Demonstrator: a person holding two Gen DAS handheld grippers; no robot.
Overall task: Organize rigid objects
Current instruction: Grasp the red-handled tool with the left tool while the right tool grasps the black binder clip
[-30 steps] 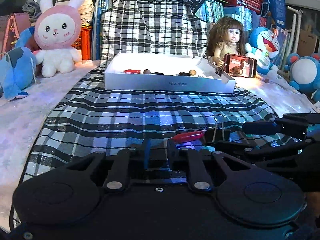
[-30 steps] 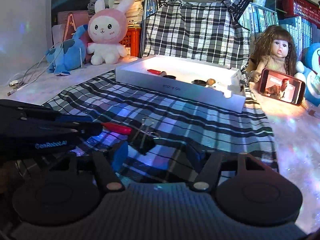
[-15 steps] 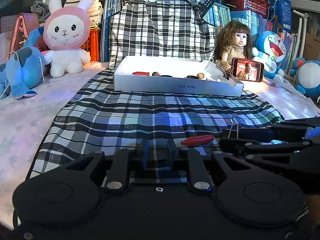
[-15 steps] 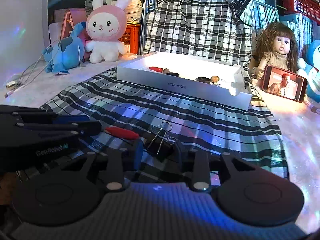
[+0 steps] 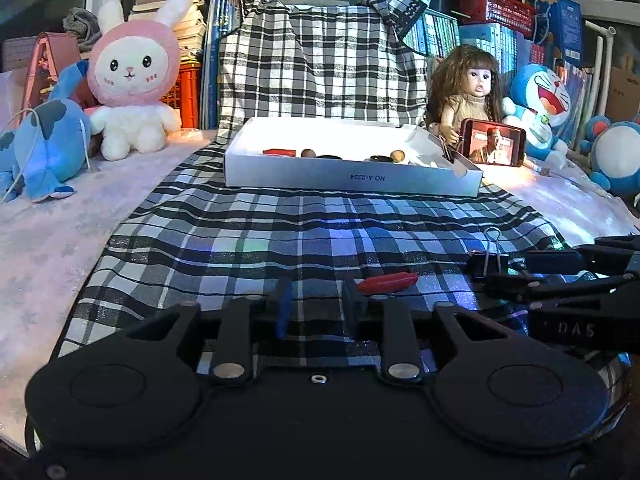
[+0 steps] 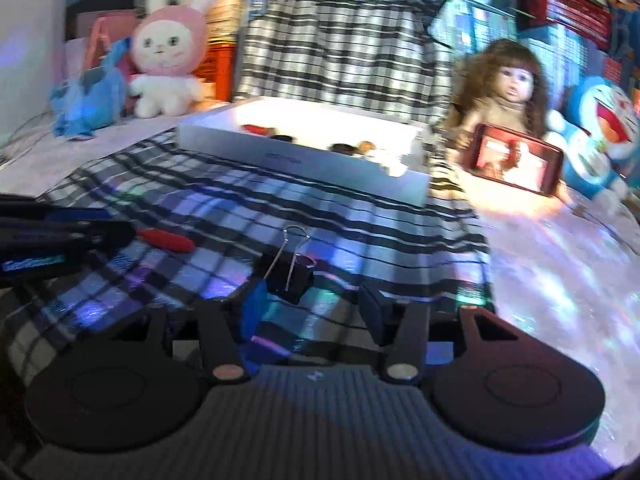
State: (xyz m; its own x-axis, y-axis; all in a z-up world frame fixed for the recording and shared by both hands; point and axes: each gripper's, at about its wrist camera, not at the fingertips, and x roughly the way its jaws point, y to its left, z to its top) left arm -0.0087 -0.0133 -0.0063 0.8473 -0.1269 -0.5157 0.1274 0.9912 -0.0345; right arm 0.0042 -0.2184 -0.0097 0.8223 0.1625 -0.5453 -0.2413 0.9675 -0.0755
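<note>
The right gripper (image 6: pixel 312 308) is reaching, jaws wide apart, for the black binder clip (image 6: pixel 289 280). The left gripper (image 5: pixel 316 306) is waiting, jaws parted and holding nothing, beside the red piece (image 5: pixel 387 282). Next, the right one needs to squeeze the clip, then carry it to the white box (image 5: pixel 348 178).

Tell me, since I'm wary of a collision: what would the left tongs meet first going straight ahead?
Probably the white box; bare plaid cloth lies between. The red piece sits just right of that line, though depth is unclear.
</note>
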